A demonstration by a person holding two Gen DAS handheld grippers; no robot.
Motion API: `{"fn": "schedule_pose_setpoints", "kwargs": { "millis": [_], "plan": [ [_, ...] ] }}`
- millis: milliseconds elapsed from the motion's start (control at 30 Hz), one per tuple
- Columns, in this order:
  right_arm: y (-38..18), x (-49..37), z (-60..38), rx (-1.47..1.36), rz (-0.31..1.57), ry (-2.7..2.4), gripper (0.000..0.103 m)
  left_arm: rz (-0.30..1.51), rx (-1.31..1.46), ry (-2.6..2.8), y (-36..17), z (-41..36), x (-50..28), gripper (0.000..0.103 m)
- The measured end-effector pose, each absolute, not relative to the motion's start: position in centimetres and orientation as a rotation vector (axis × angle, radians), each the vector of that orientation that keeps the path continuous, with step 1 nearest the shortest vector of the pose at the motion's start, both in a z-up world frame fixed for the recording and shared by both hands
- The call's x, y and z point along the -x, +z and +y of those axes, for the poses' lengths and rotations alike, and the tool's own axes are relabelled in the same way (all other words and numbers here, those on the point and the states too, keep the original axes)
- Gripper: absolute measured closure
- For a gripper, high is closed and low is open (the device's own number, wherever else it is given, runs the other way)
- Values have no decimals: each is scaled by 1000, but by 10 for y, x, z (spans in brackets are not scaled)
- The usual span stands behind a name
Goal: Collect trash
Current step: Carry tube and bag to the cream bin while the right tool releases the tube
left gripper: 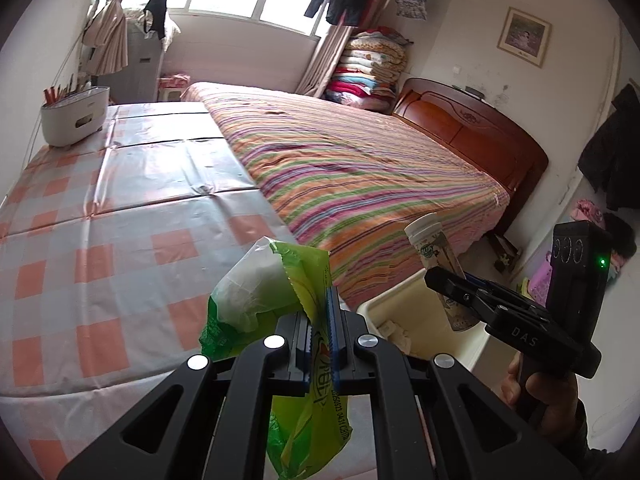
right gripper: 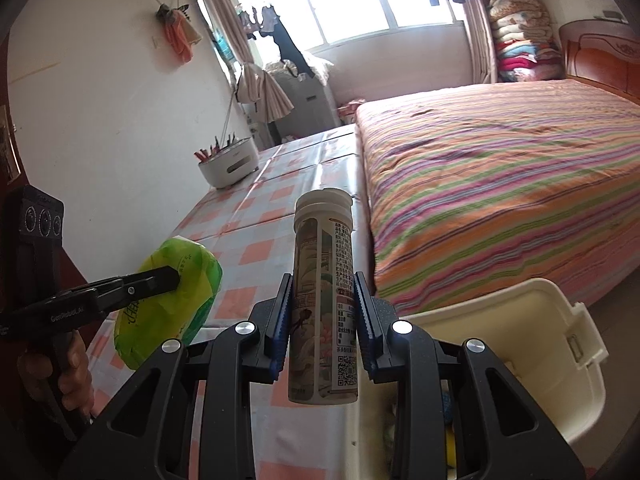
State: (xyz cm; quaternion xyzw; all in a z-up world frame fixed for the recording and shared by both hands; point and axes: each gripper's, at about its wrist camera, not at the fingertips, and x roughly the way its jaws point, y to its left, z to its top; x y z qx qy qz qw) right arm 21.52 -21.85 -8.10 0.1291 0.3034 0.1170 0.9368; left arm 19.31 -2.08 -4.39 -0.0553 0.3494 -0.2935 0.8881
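Bedding in bright stripes covers the bed [left gripper: 360, 168], the largest thing in the room, with a carved wooden headboard [left gripper: 472, 128] at its far end and a stack of folded quilts [left gripper: 368, 68] against the wall beside the window. Along the bed's side stands the worktop [left gripper: 100, 216], spread with a glossy cloth of orange and pale checks. At its far corner sits a white caddy [left gripper: 76, 114] with sticks standing in it.

Between the worktop's near end and the bed stands a cream plastic bin [right gripper: 560, 344], open at the top, with scraps lying inside. The right tongs [right gripper: 322, 312] are clenched on a tall white tube [right gripper: 324, 292] with a ribbed cap and printed label, held upright above the bin's left rim, the blue pads pressing on its two sides. The left tongs [left gripper: 320, 320] are clenched on a crumpled green wrapper [left gripper: 264, 292], pinched at its creased edge, hanging over the worktop's near edge just beside the bin. A hand [right gripper: 60, 368] grips the left handle at the picture's edge.
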Motion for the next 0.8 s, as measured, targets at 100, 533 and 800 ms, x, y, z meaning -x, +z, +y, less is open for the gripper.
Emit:
{"fn": "schedule_pose_setpoints", "kwargs": {
  "millis": [100, 533, 800],
  "plan": [
    [-83, -207, -234, -282, 613, 211, 75, 729, 96, -634, -43, -38, -188, 97],
    [-97, -191, -288, -320, 601, 77, 73, 747, 22, -713, -45, -93, -172, 97],
    [-90, -185, -287, -326, 568, 56, 54, 755, -5, -741, -48, -110, -167, 97]
  ]
}}
